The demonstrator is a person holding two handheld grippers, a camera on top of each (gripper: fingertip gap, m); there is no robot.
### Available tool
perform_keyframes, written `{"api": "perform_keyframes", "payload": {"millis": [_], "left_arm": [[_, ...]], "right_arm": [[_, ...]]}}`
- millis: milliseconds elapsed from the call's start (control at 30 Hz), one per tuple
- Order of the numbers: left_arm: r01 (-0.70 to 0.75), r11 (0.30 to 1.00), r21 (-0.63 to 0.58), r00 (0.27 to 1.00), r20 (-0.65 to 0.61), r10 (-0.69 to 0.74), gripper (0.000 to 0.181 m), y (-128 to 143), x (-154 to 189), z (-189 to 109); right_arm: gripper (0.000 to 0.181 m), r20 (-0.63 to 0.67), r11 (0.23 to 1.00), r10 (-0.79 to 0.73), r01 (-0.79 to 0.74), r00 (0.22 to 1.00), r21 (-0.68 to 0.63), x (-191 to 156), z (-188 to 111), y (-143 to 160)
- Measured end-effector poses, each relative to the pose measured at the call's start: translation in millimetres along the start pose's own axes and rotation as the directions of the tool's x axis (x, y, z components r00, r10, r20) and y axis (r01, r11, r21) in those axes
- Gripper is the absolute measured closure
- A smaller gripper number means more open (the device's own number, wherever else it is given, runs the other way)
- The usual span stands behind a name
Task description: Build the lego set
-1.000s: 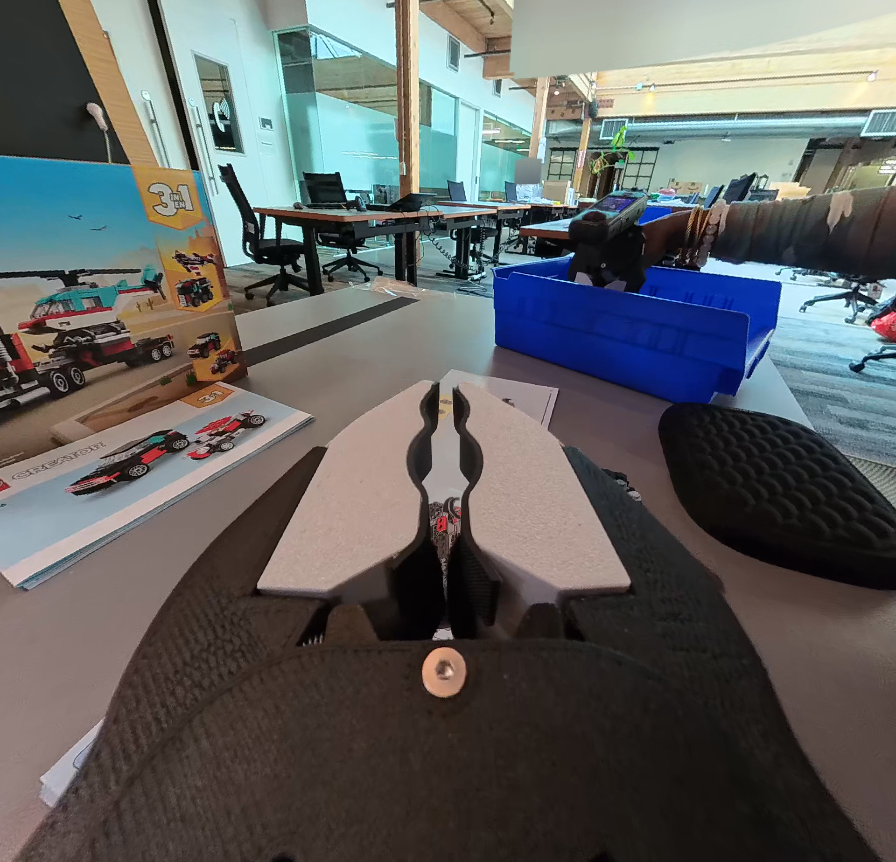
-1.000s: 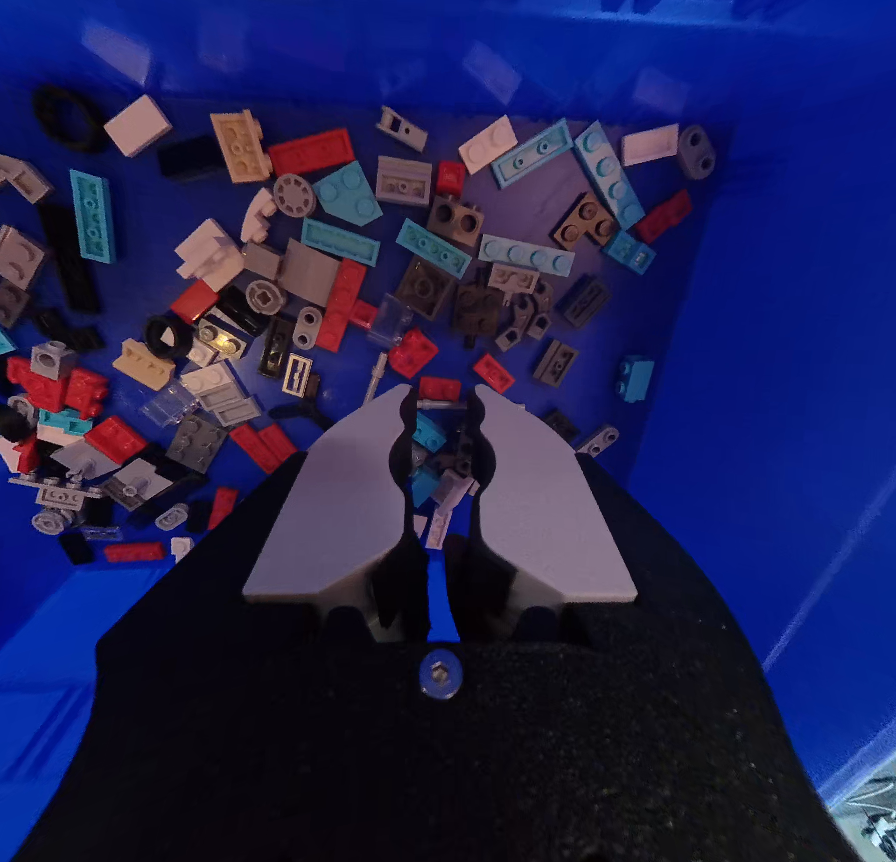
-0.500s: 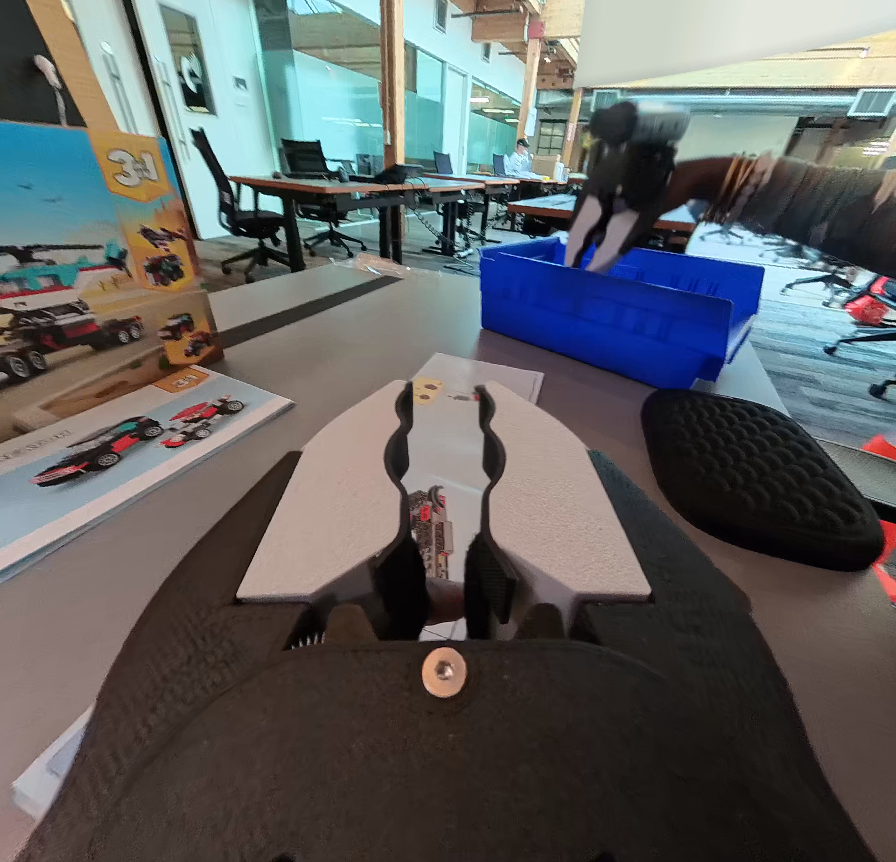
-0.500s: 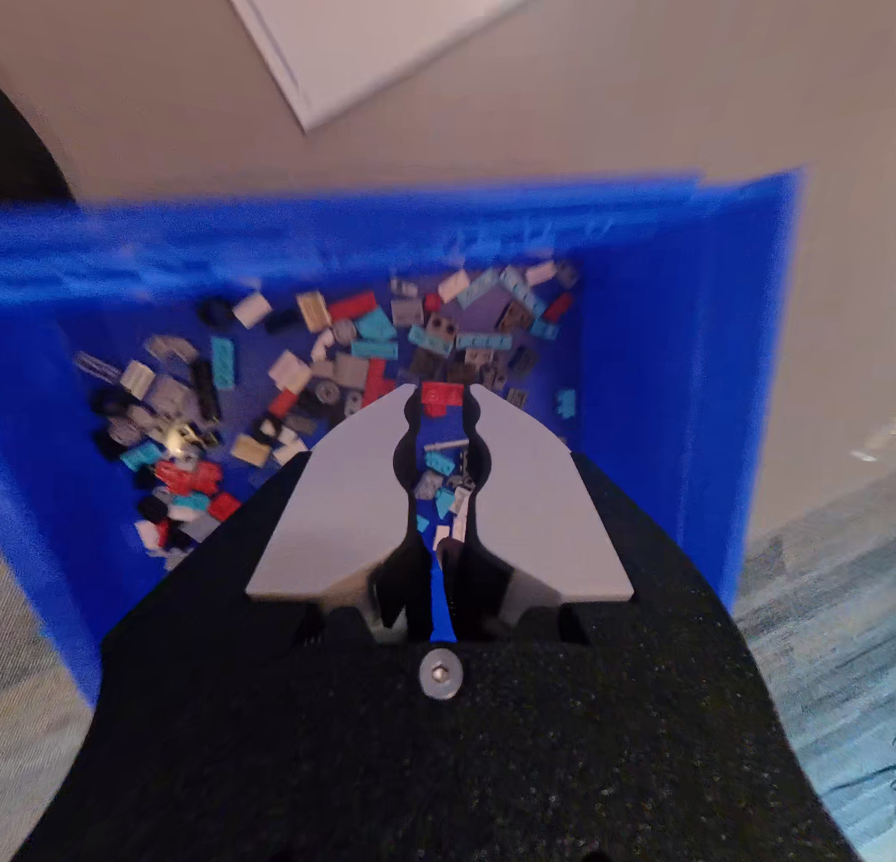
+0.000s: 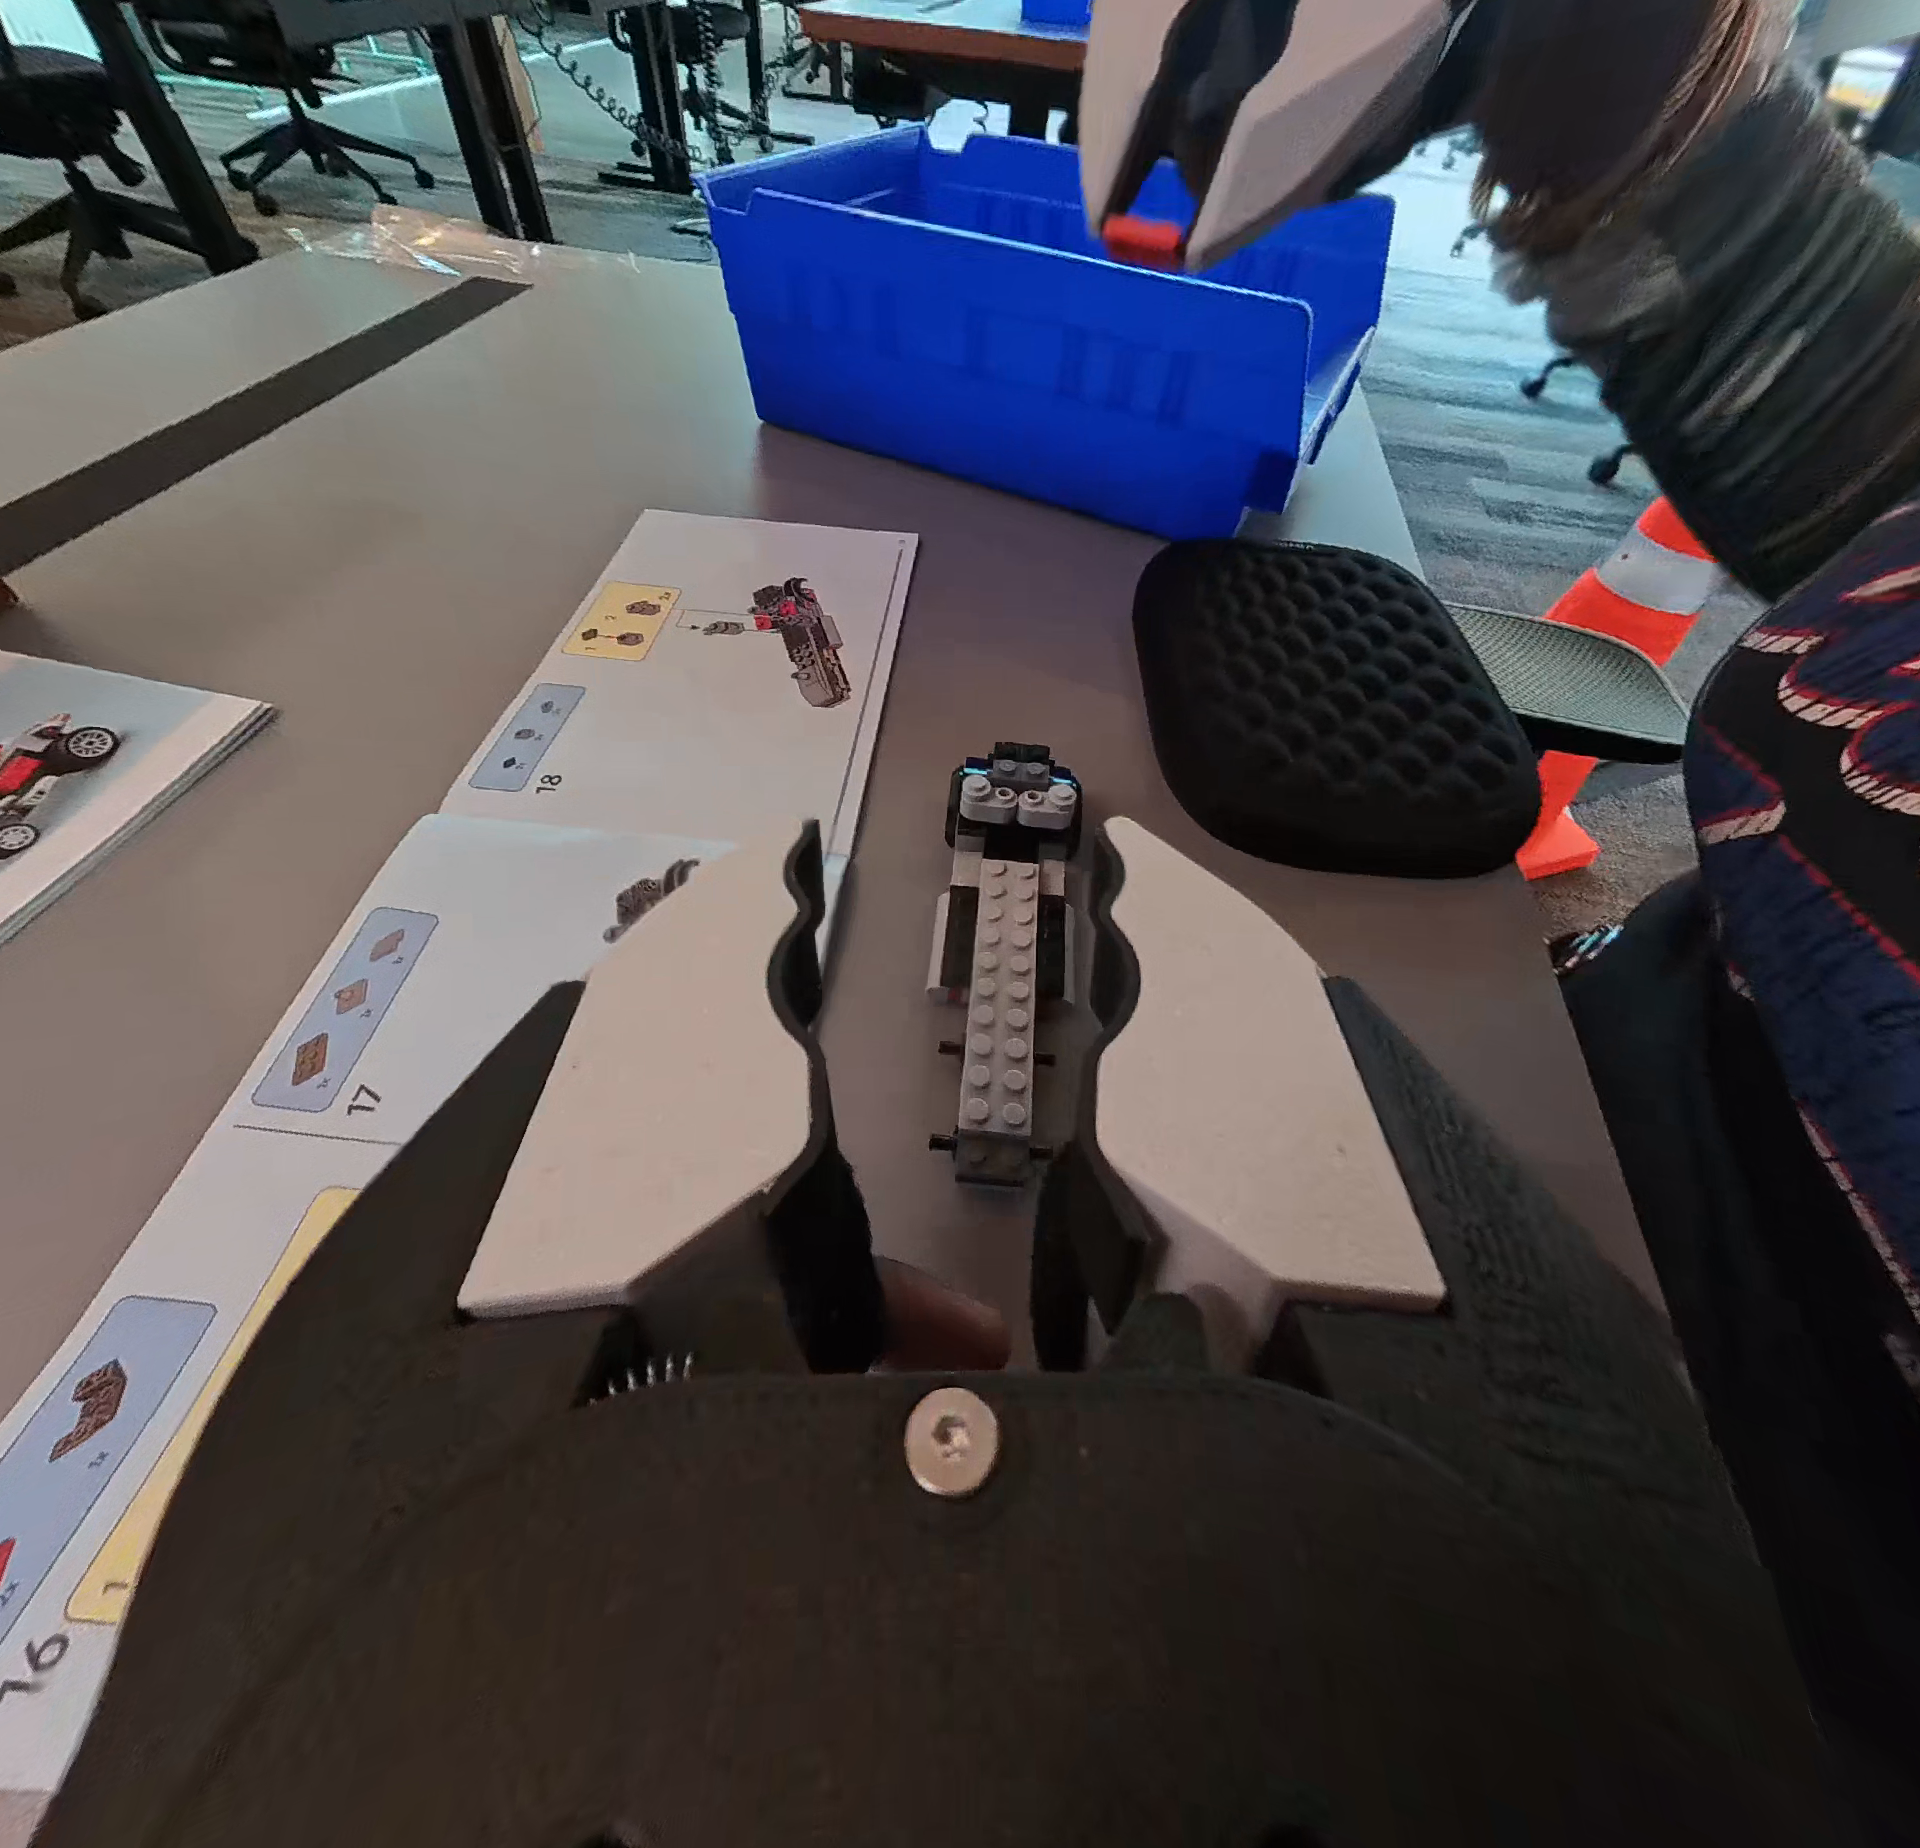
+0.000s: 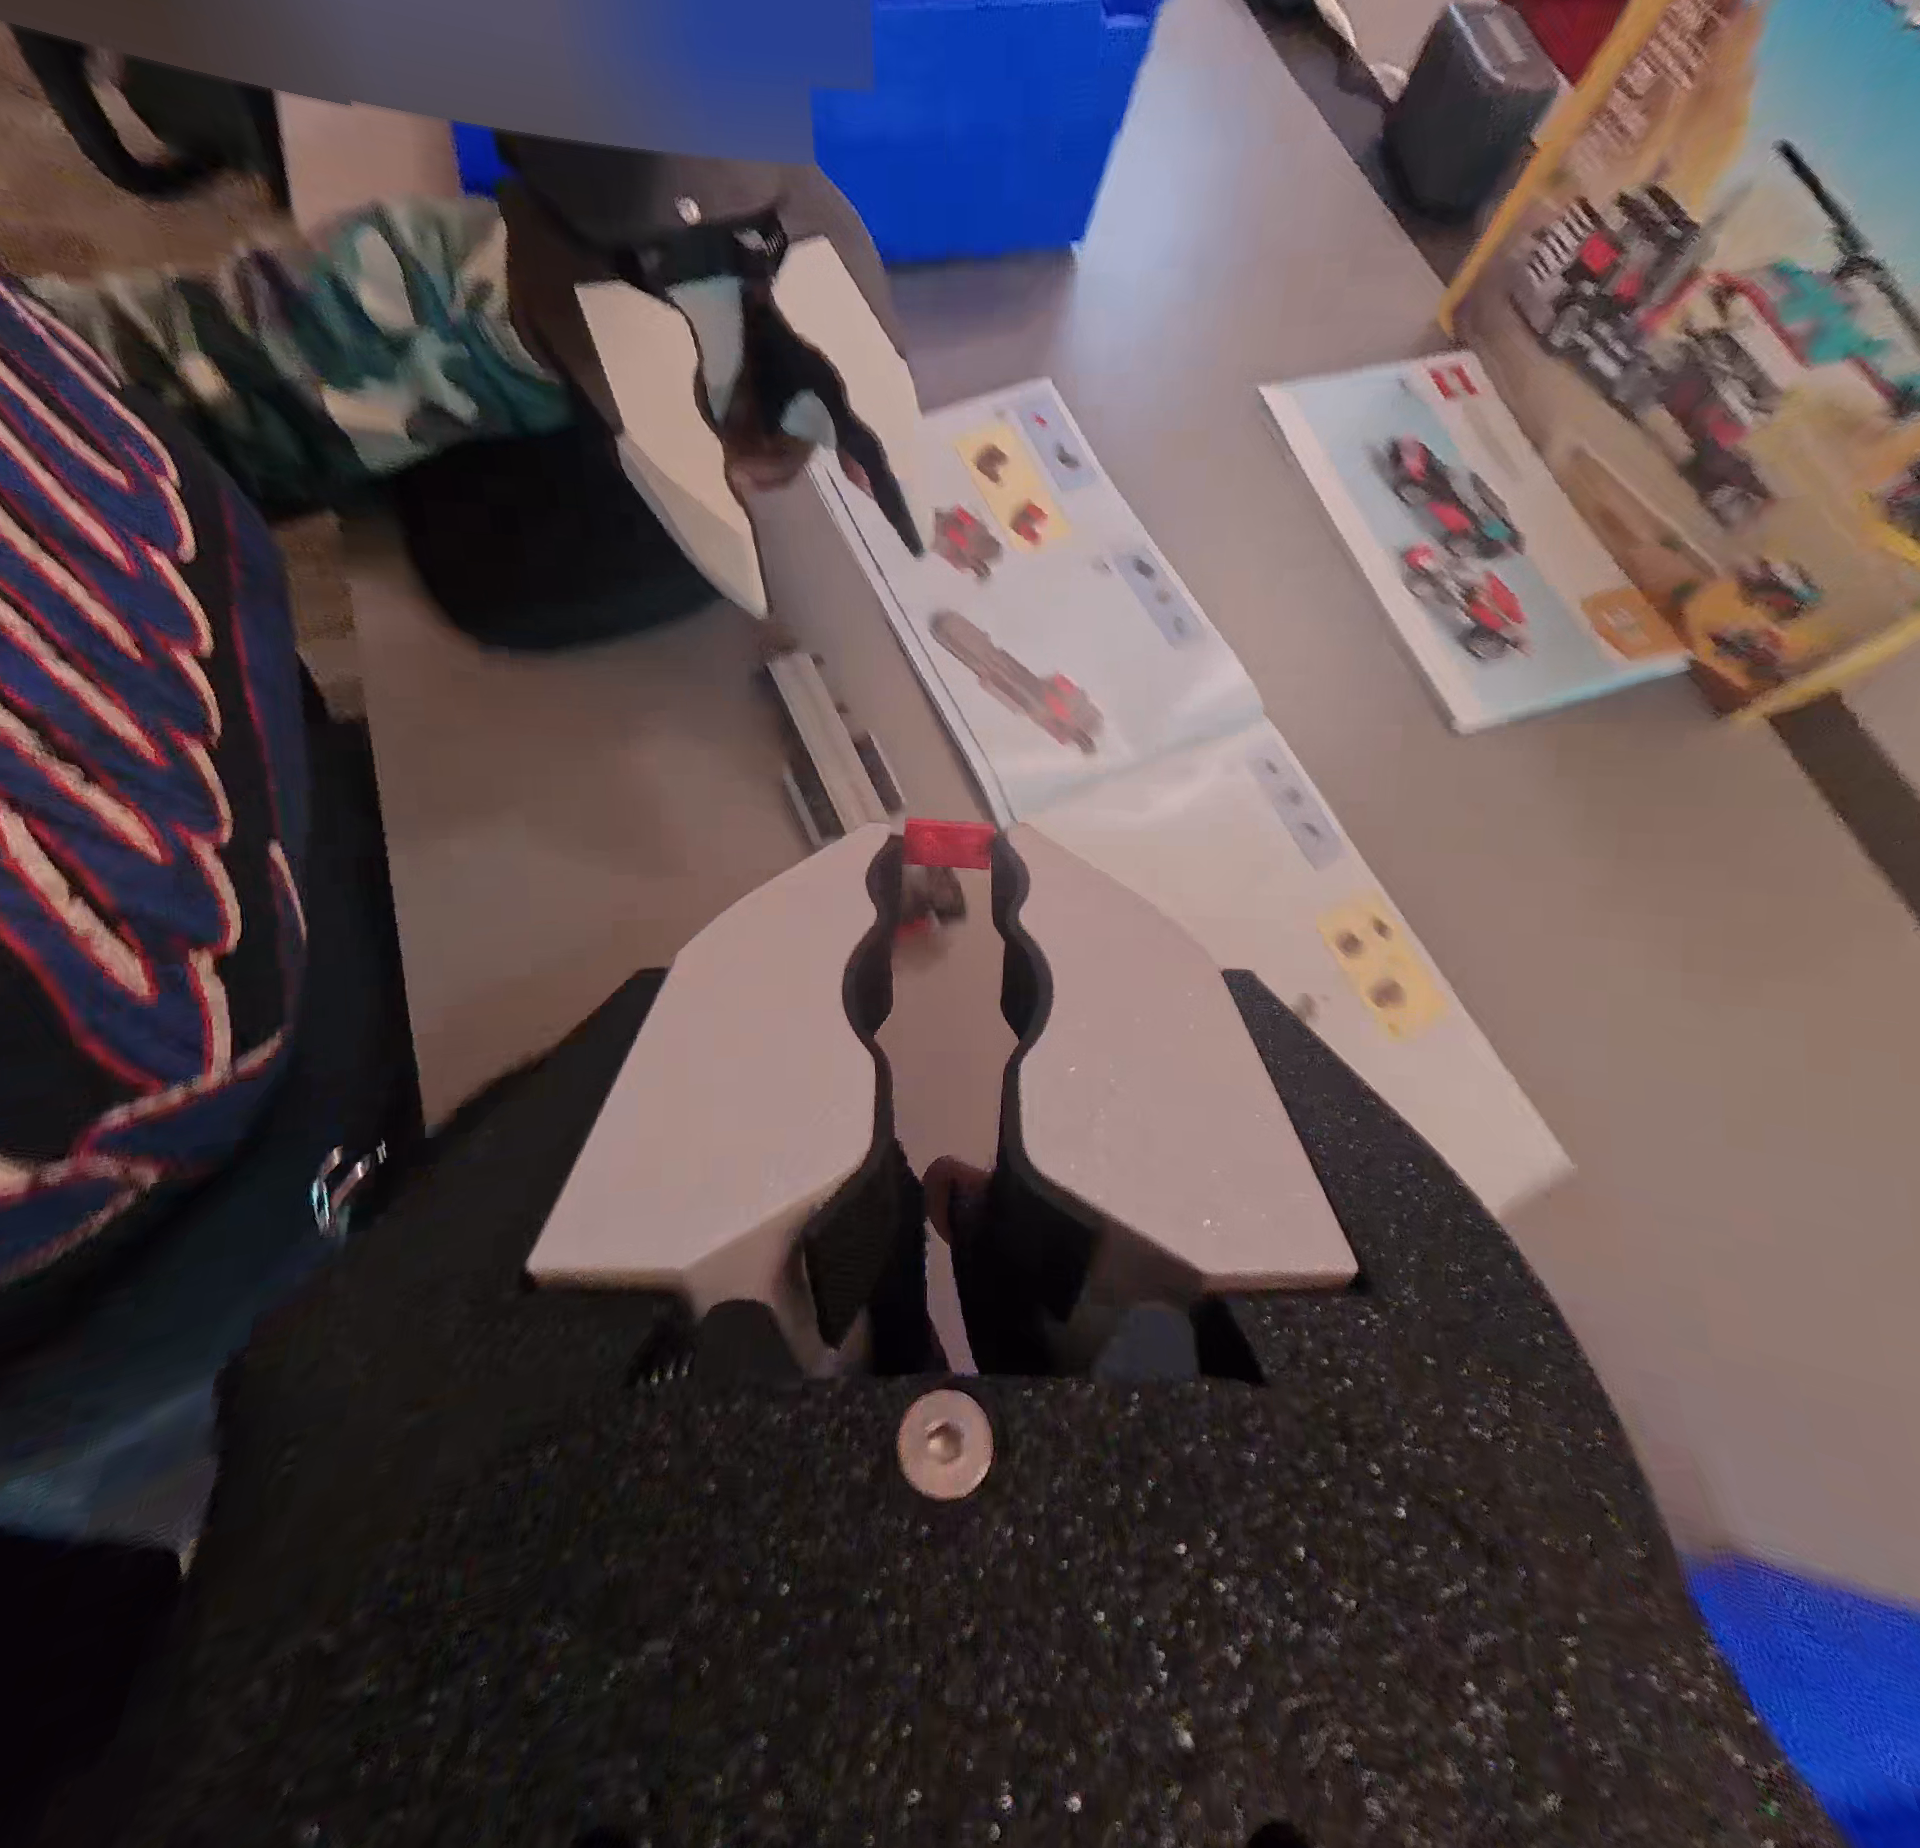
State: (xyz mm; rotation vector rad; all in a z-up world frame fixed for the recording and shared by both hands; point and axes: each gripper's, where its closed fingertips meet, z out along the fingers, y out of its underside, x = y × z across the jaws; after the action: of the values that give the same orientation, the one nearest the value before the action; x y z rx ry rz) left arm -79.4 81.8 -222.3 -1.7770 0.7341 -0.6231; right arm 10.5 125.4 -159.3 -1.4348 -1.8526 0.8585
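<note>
Your black textured pad [image 5: 1330,702] lies on grey table [image 5: 416,468]; orange cone [image 5: 1621,645] on floor; office chairs [image 5: 62,125] behind.

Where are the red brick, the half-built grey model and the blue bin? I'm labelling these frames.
red brick [image 6: 947,846], right wrist view, its top face between the jaws.
half-built grey model [image 5: 1000,1009], left wrist view, its studded grey top plate.
blue bin [image 5: 997,364], left wrist view, its near wall.

Two grippers, left gripper [image 5: 956,863] and right gripper [image 6: 948,842], one red brick [image 6: 948,846], one grey partial build [image 5: 1003,977], one blue bin [image 5: 1029,344], two instruction booklets [image 6: 1081,655] [image 6: 1455,531], one set box [image 6: 1725,344], one black pad [image 5: 1330,707], one orange cone [image 5: 1621,635]
</note>
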Motion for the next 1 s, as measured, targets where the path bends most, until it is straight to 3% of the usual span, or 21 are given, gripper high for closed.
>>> {"api": "perform_keyframes", "payload": {"millis": [133,333,667,1000], "left_arm": [[-0.004,0.991,-0.131,0.999,-0.035,-0.001,0.132,17.1,8.7,-6.2],[-0.02,0.944,-0.328,1.0,-0.022,0.014,0.133,47.9,9.8,-1.8],[-0.006,0.902,-0.432,1.0,-0.012,0.001,0.145,61.9,8.5,4.1],[0.041,0.888,-0.459,0.989,-0.105,-0.1,0.151,61.8,39.7,8.5]], "right_arm": [[0.165,0.088,0.998,0.056,-0.054,0.995,-0.027,-19.5,42.9,10.4],[0.165,0.255,0.976,0.173,-0.132,0.951,-0.173,-61.7,68.2,35.9],[0.165,0.169,0.923,0.296,-0.236,0.94,-0.303,-59.7,91.9,75.7],[0.165,0.121,0.923,0.299,-0.255,0.947,-0.289,-44.5,88.0,84.0]]}}
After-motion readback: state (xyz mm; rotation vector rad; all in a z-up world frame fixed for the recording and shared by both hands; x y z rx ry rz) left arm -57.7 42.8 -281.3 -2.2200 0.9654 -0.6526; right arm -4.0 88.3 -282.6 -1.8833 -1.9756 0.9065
